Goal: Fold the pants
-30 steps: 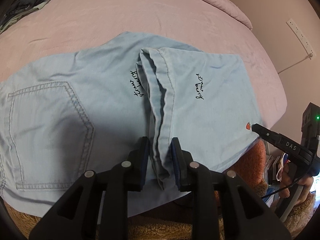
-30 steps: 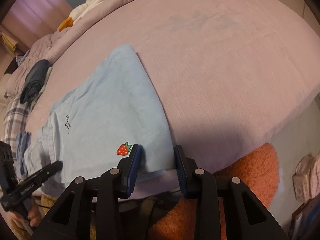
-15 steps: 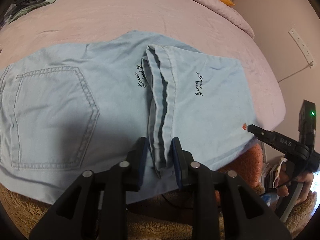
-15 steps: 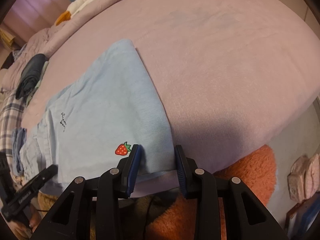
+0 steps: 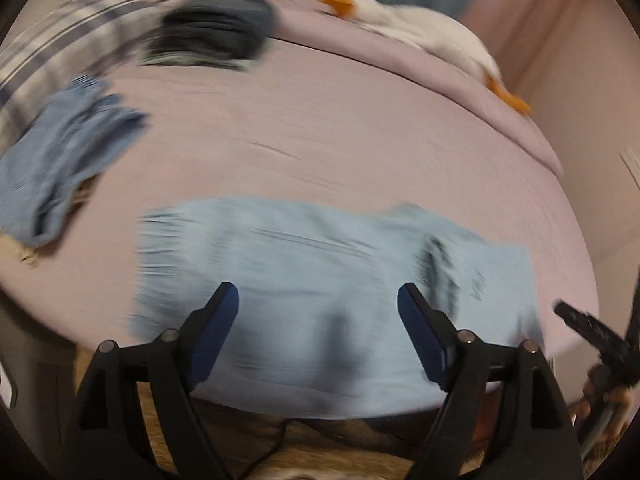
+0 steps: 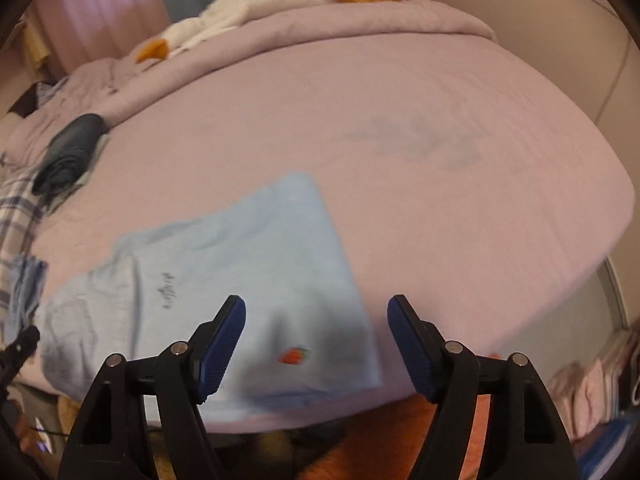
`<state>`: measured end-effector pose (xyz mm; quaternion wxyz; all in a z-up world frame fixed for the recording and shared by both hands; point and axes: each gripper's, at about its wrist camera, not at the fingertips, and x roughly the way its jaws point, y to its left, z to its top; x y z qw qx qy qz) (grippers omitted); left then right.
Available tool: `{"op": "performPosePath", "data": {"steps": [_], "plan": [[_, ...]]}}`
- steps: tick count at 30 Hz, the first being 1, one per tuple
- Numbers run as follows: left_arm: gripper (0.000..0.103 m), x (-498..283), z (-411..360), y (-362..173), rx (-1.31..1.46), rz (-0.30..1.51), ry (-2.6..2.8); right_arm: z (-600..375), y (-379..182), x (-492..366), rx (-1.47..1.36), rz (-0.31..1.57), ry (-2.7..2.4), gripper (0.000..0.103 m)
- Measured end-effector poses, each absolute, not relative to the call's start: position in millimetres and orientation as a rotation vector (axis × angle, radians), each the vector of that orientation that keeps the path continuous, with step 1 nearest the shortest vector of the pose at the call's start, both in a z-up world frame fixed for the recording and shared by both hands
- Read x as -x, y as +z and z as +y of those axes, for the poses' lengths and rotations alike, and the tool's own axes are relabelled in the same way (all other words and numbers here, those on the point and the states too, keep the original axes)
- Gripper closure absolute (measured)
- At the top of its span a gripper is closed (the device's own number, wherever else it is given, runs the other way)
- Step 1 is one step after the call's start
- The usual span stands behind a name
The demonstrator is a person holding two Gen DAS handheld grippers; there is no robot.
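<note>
Blue-padded jaws of the left gripper (image 5: pixel 318 312) and the right gripper (image 6: pixel 316 326) have just been opening and now stand wide apart with nothing between them, both lifted clear of the cloth. Below them the pale blue denim pants (image 5: pixel 328 280) lie folded flat at the near edge of the lilac bed sheet (image 6: pixel 440 128). For the next fold, I would pinch both layers at the hem ends and carry them evenly toward the waistband.

The left gripper (image 5: pixel 318 304) has just been opening, and nothing is between its blue pads (image 5: pixel 216 332). Below it the light blue pants (image 5: pixel 320 280) lie folded near the bed (image 5: pixel 360 140) edge. The picture is blurry. The right gripper (image 5: pixel 588 326) peeks in at the right.
</note>
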<state>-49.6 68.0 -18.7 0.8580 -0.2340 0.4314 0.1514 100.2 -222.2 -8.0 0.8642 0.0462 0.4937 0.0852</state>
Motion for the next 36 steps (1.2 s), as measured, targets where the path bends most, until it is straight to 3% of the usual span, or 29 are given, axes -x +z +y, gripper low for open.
{"op": "performPosePath", "data": {"steps": [13, 26, 36], "plan": [[0.021, 79.5, 132.0, -59.5, 0.638, 0.958, 0.556, -120.5, -12.9, -112.4, 0.08, 0.998, 0.387, 0.03], [0.021, 93.4, 127.4, -83.6, 0.717, 1.008, 0.487, -106.8, -34.5, -112.8, 0.102, 1.095, 0.414, 0.03], [0.048, 99.2, 124.7, -85.9, 0.841, 0.988, 0.469, -115.5, -40.8, -110.8, 0.04, 1.133, 0.421, 0.03]]}}
